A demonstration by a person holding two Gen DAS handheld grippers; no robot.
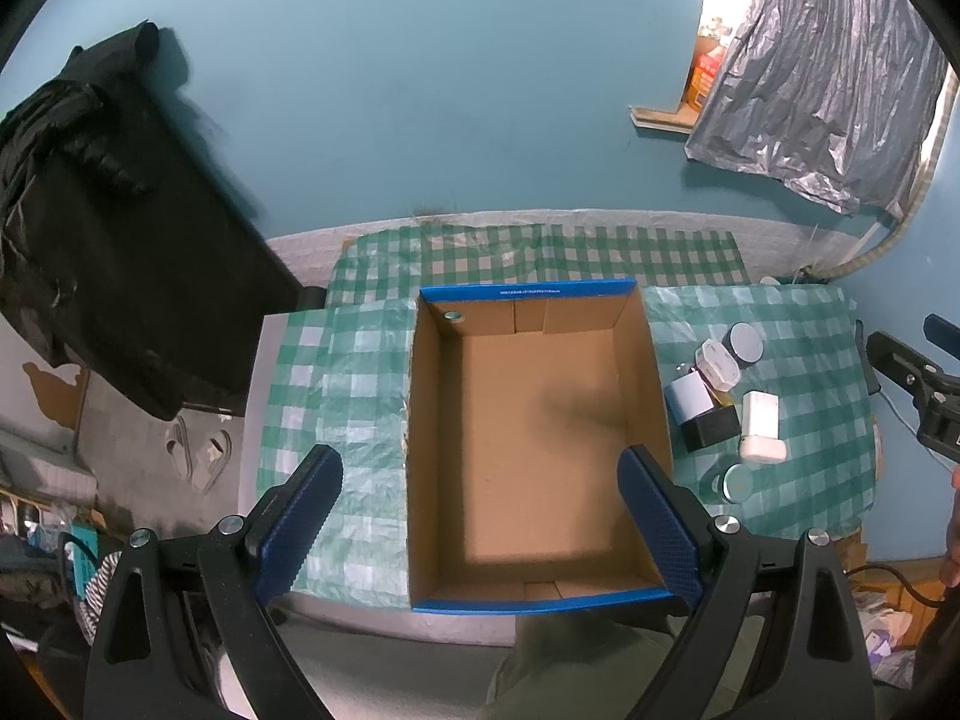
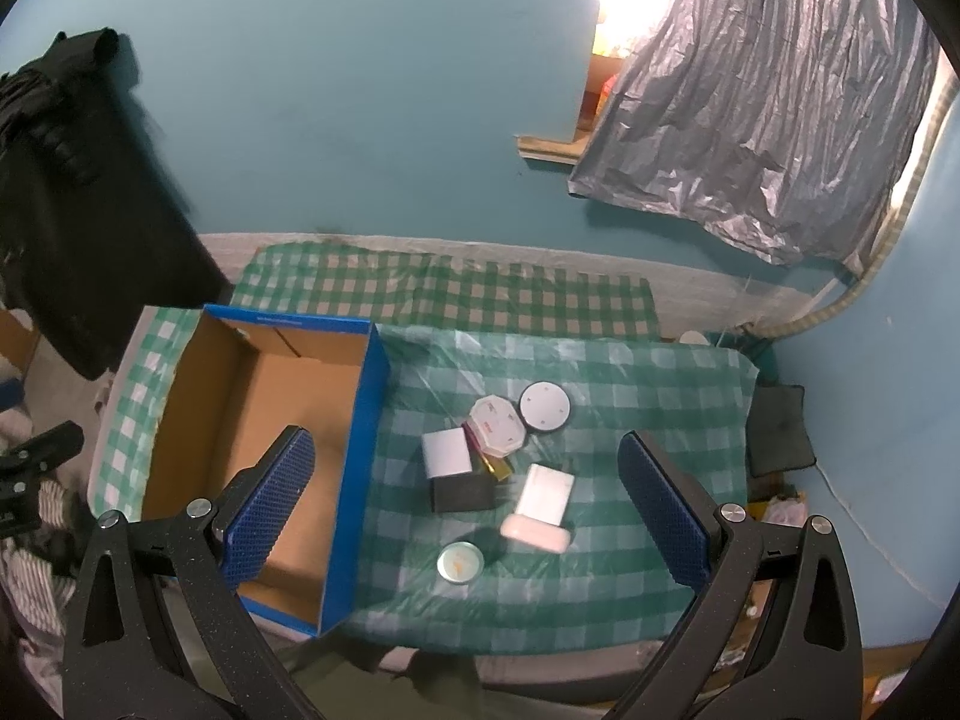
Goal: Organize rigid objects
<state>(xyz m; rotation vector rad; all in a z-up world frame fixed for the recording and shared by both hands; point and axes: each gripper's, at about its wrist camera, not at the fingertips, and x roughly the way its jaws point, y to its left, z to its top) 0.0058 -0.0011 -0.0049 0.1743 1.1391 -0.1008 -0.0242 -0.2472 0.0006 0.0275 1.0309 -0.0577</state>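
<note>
A: Left side first. What does the left gripper [image 1: 480, 516] show?

B: Blue-padded fingers spread wide, nothing between them. It hangs above the open cardboard box with blue outer walls [image 1: 651, 360]. Box almost empty: one small round metallic piece [image 1: 453, 316] in the far-left corner, about 11 o'clock on the box floor.

A: And the box in the right wrist view?

B: Same box [image 2: 363, 450], at 9 o'clock from the cluster, sitting on the green-and-white checked plastic tablecloth [image 2: 660, 396].

A: The objects?

B: All on the cloth, just right of the box. Left to right: a black cube box with a grey-white top [image 2: 447, 453], a small yellow-and-red item [image 2: 495, 468] wedged behind it, too hidden to name. An octagonal white lidded container [image 2: 497, 425], touching a round grey-topped puck [image 2: 544, 407] at its 2 o'clock. A flat white rectangular block [image 2: 545, 495] leaning on a white soap-like bar [image 2: 536, 531]. At 6 o'clock of the group, a round tin with a pale teal lid [image 2: 460, 562], standing apart.

A: Right gripper [image 2: 480, 516]?

B: Fingers wide apart, empty, poised over the cluster.

A: Step in hand?

B: Judged as the very start: nothing picked. Next move likely calls for lowering the right gripper onto a free-standing piece. The tin looks easiest, then carry it leftward over the blue wall.
</note>
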